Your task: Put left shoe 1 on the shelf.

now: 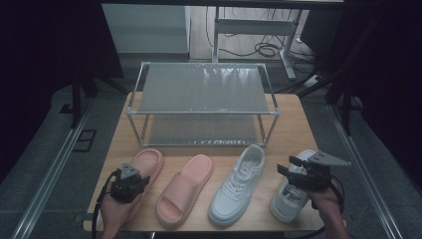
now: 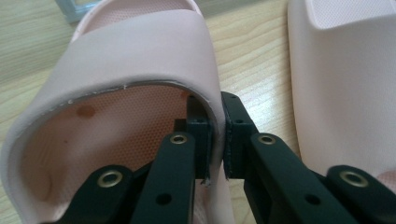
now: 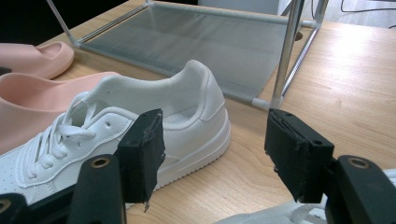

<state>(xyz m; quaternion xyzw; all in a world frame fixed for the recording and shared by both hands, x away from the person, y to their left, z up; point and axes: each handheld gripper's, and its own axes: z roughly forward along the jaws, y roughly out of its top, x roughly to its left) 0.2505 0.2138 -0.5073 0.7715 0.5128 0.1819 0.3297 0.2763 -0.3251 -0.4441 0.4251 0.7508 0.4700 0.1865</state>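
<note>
Hiding slipper (image 1: 144, 169) heel, left gripper (image 1: 130, 183) clamped

We find no readable writing anywhere — no brand, label, number or sign on the slippers, the sneakers, the rack or the table. Whatever may be printed on them is too small or dim for us to read.

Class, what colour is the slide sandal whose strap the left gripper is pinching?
Pale pink; the slide sandal shows best in the left gripper view, its strap between the left gripper jaws.
</note>
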